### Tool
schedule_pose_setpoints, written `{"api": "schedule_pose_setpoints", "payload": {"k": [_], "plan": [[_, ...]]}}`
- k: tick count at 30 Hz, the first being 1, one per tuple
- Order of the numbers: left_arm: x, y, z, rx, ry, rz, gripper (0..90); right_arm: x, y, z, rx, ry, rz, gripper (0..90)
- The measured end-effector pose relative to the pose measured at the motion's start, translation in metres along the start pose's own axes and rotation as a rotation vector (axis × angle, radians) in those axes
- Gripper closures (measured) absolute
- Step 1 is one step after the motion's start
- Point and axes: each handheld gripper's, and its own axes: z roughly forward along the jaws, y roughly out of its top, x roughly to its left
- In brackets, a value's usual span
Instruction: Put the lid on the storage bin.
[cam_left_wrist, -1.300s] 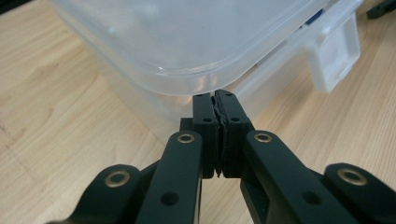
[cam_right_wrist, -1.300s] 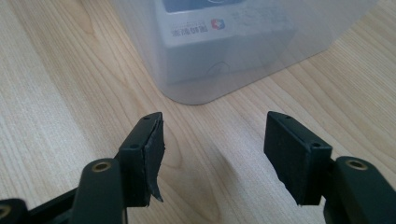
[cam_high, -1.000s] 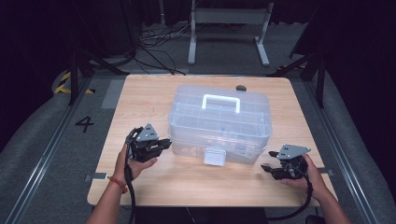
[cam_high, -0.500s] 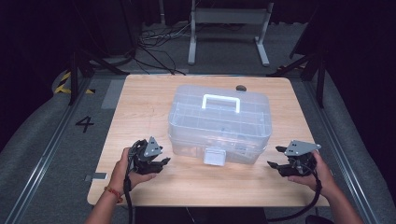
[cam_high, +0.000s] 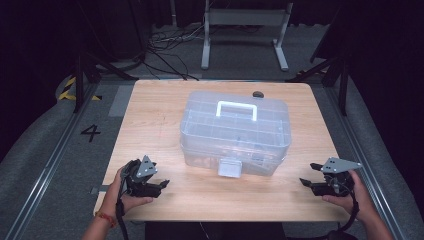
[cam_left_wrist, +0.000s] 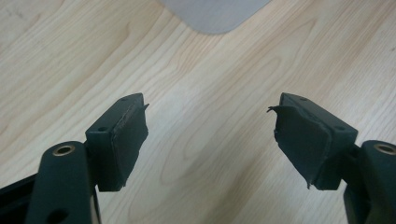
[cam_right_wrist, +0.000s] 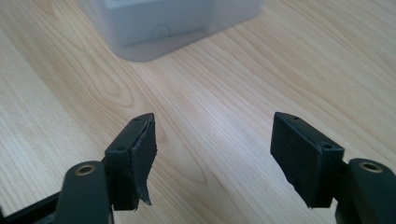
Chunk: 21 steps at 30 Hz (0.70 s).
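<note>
I see a clear plastic lidded storage box with a white handle, lid closed, contents indistinct, mid-table on the light wooden table. My left gripper and right gripper flank its near corners, apart from it, both jaws spread and empty.

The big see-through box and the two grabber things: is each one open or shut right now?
Clear plastic storage box: lid down, front latch closed, white handle lying flat on the lid.
Left gripper: open, jaws wide apart, holding nothing, low over the table.
Right gripper: open, jaws wide apart, holding nothing.
</note>
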Motion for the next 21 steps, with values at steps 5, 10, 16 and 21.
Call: {"api": "schedule_pose_setpoints", "payload": {"k": [5, 10, 16, 21], "plan": [[0.004, -0.017, -0.001, 0.021, -0.006, -0.041, 23.9, -0.006, -0.016, 0.002, -0.008, -0.034, 0.084, 28.3], [0.006, -0.032, 0.001, 0.055, -0.02, -0.066, 20.6, -0.009, -0.027, 0.011, 0.005, -0.045, 0.15, 25.2], [0.009, -0.047, 0.004, 0.013, -0.061, -0.155, 15.5, -0.016, -0.038, 0.019, -0.023, -0.034, 0.223, 19.8], [0.011, -0.054, 0.004, -0.033, -0.055, -0.149, 12.4, -0.016, -0.037, 0.02, -0.022, -0.034, 0.223, 19.2]]}}
